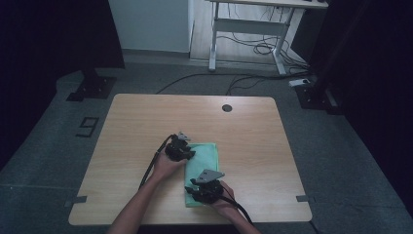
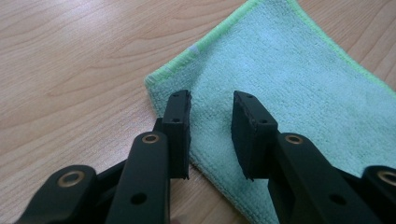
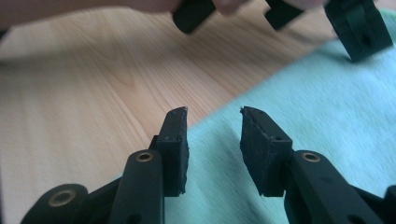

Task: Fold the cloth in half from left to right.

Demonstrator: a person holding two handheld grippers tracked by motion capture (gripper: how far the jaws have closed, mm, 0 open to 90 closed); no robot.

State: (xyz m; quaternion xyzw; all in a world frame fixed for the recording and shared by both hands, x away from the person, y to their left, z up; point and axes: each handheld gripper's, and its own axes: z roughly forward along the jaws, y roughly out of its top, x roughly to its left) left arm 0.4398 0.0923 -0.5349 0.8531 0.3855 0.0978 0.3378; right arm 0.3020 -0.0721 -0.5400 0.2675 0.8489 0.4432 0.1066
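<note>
My left tongs [image 1: 179, 150] hang over the far left corner of the mint-green terry cloth with the brighter green stitched hem [image 1: 202, 171], which lies flat in a folded rectangle on the pale wooden bench [image 1: 243, 131]. In the left gripper view those left tongs [image 2: 211, 133] stand with a moderate gap between the black pads, nothing clamped in it; the cloth [image 2: 289, 84] spreads out beneath and beyond them, its hemmed corner just past the left pad, and a small white tag sits on the hem a little farther on. Whether the pad tips touch the fabric I cannot tell.

My right tongs [image 1: 202, 191] sit at the near end of the same cloth, close to its near left corner. In the right gripper view the right tongs [image 3: 212, 149] are parted about as far, with no fold between the pads. The edge of the cloth [image 3: 327, 121] runs slantwise under them, so the left pad is over bare bench [image 3: 84, 102] and the right pad over fabric. Ahead of them, at the far end of the cloth, my other hand's tongs [image 3: 359, 28] show, blurred.

The two tongs are near each other, one at each end of the cloth's left edge.
</note>
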